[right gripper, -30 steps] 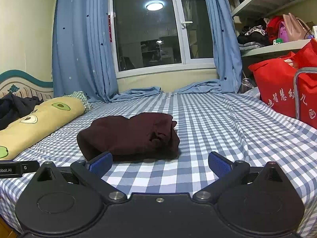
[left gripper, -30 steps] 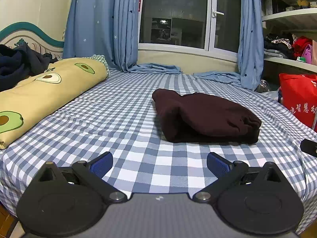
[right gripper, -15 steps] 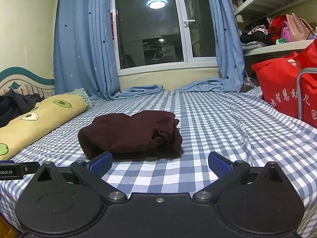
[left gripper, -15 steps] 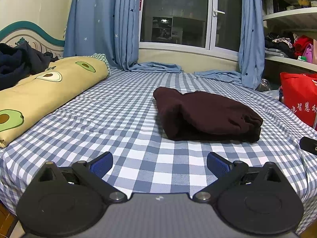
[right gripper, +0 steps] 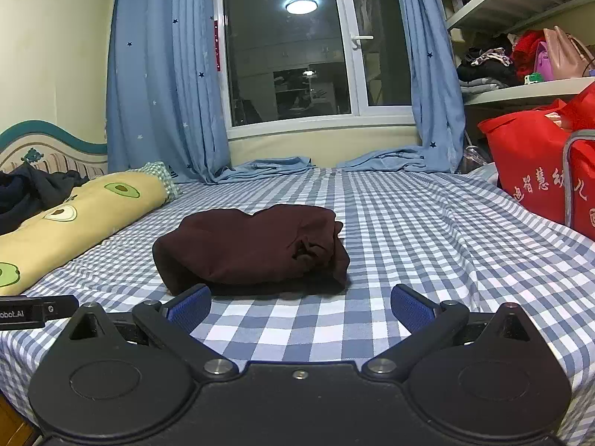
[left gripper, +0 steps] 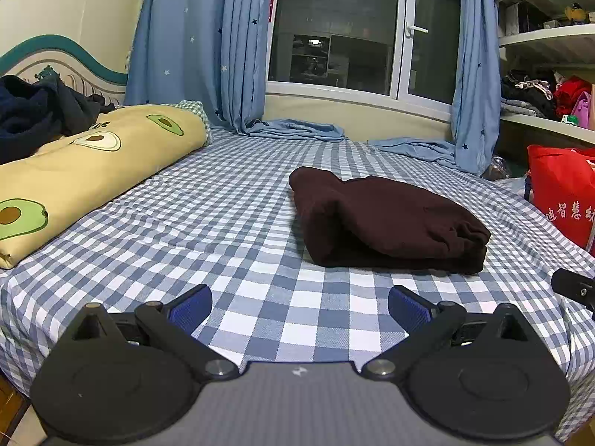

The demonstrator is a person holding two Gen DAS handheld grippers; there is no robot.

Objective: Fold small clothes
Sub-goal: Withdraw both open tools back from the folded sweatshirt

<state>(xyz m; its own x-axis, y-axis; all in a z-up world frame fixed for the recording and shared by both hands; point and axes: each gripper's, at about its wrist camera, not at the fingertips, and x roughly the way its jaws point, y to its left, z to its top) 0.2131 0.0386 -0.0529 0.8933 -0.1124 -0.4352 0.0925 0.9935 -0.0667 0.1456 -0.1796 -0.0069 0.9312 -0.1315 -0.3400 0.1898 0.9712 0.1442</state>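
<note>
Clothes on show amount to one dark maroon garment (left gripper: 386, 223), lying as a thick folded bundle on the checked bed sheet (left gripper: 230, 223), a little right of centre in the left wrist frame and just left of centre in the right wrist frame (right gripper: 253, 249); nothing touches it, and I judge from its layered, compact shape that the folding is done or close to it, the bundle left in the open middle of the bed where both tools can reach it.

Going from largest to smallest: the sheet fills the middle of both frames, a flat, clear surface for folding; blue star-print curtains (left gripper: 200, 48) hang either side of the dark window at upper centre, their hems pooled on the mattress; a long avocado-print bolster (left gripper: 85, 171) lies along the left edge, out of the working area, with dark clothes (left gripper: 33, 111) heaped beyond it at far left, perhaps waiting their turn, though I cannot tell; a red bag (right gripper: 539, 174) stands at the right edge.

Left gripper (left gripper: 299, 306) sits at the bottom of its frame, jaws spread wide with nothing between them, short of the bundle; right gripper (right gripper: 300, 306) is likewise spread wide and empty, its left blue pad just in front of the garment's near edge; both seem held low and level over the sheet, ready either to tidy the bundle or draw away.
</note>
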